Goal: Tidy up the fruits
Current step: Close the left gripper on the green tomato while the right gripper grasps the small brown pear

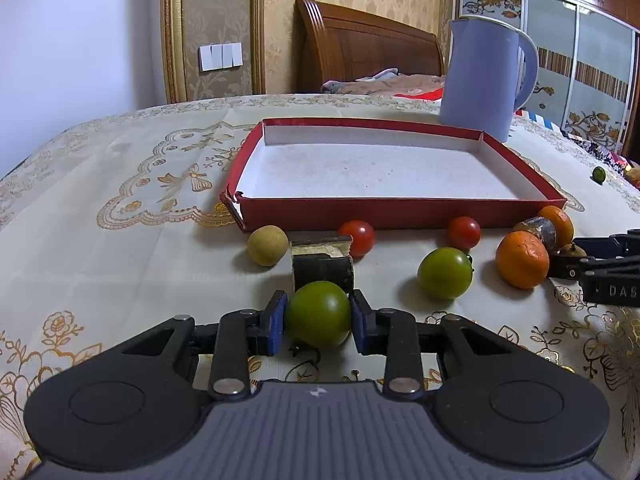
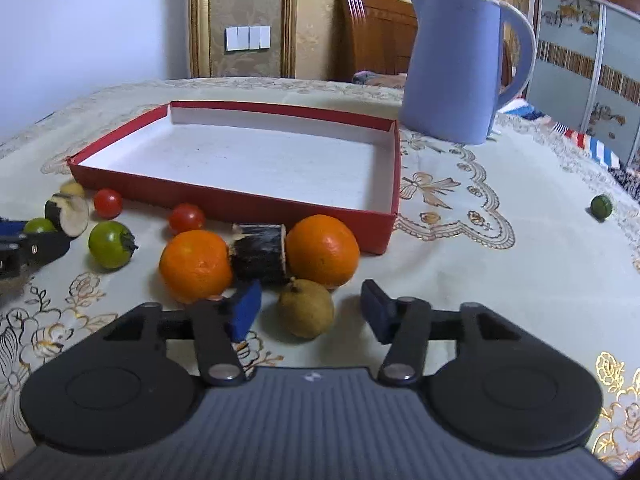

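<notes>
Left tool (image 1: 318, 312) clamped on a green tomato (image 1: 318, 313), right tool (image 2: 310, 307) apart around a longan (image 2: 306, 308).
Longan's stem tip points up toward the 2 oranges (image 2: 196, 266); pads clear of it. Red tray (image 2: 236, 196) sits just behind the fruit, open desk (image 2: 500, 280) to its right.

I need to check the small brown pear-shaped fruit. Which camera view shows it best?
The right wrist view: the brown fruit lies whole between the right gripper's open pads. In the left wrist view it is mostly hidden.
</notes>
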`<state>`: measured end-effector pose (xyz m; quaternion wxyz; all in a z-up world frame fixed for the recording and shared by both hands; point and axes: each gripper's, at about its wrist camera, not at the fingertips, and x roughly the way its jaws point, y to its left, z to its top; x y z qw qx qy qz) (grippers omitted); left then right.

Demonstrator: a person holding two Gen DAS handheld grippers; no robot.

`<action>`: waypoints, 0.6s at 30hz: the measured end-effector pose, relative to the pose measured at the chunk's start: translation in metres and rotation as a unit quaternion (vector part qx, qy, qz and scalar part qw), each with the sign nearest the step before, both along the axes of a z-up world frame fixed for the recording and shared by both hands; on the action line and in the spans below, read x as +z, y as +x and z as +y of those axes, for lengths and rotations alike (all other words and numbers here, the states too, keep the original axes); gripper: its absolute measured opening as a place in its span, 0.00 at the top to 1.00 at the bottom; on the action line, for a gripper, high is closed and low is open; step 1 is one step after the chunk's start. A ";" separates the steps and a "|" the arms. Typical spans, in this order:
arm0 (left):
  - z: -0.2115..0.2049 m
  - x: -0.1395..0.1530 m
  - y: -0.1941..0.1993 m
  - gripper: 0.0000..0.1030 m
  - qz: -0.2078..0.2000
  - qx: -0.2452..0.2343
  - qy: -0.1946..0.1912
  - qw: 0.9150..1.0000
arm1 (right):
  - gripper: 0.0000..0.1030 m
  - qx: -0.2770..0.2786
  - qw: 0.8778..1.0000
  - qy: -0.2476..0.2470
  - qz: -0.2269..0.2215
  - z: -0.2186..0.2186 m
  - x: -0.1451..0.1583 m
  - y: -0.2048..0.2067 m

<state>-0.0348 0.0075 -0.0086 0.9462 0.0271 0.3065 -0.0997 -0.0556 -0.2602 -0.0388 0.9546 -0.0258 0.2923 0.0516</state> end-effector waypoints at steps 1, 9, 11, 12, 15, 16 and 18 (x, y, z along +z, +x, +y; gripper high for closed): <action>0.000 0.000 0.000 0.69 0.000 0.000 0.001 1.000 | 0.56 -0.001 1.000 -0.005 -0.006 0.002 -0.001 -0.003; 0.000 0.000 0.000 0.69 -0.001 -0.001 0.003 1.000 | 0.73 -0.006 1.000 0.002 -0.015 0.005 -0.001 -0.010; -0.001 0.000 0.000 0.69 -0.003 -0.002 0.008 1.000 | 0.75 -0.014 1.000 0.008 -0.016 0.004 -0.002 -0.011; -0.002 0.000 0.000 0.69 -0.005 -0.002 0.012 1.000 | 0.75 -0.016 1.000 0.007 -0.017 0.004 -0.001 -0.012; -0.004 0.000 -0.002 0.69 -0.007 -0.003 0.017 1.000 | 0.75 -0.028 0.999 0.006 -0.018 0.003 -0.002 -0.012; -0.004 0.000 -0.002 0.69 -0.007 -0.003 0.016 1.000 | 0.75 -0.031 0.999 0.006 -0.019 0.003 -0.001 -0.012; -0.004 0.000 -0.003 0.69 -0.006 -0.003 0.016 1.000 | 0.75 -0.039 0.999 0.008 -0.021 0.001 -0.001 -0.013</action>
